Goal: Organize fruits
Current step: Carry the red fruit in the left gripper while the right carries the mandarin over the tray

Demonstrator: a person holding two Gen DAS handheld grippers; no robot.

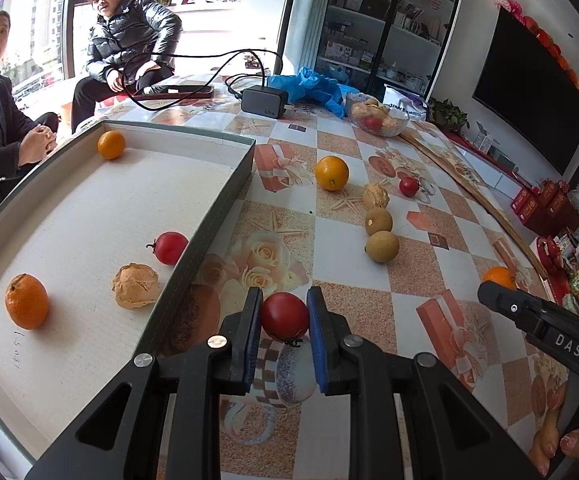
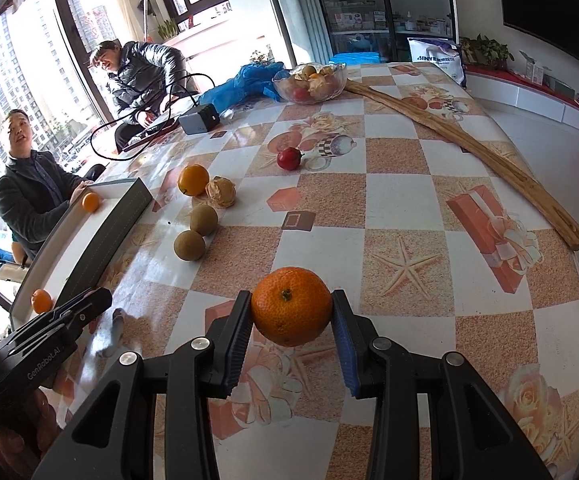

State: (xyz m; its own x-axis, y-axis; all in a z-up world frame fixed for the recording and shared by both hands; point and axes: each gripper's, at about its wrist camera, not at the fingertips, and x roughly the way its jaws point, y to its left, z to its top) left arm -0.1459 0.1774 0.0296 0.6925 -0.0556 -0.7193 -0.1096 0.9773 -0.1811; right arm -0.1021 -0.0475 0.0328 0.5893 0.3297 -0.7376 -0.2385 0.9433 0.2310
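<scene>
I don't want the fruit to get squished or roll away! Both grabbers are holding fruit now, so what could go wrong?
1. The left gripper pinches a soft red tomato between its pads; squeezing harder might bruise it.
2. The right gripper holds the round orange only by its sides, so it might slip and roll across the table.
3. The white tray has a raised wall; a low-carried fruit might bump it.

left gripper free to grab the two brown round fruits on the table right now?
Probably not yet: the left gripper is shut on a red tomato, so its jaws are occupied. The path itself looks clear, with bare tablecloth between it and the two brown fruits. It would need to drop the tomato first.
</scene>
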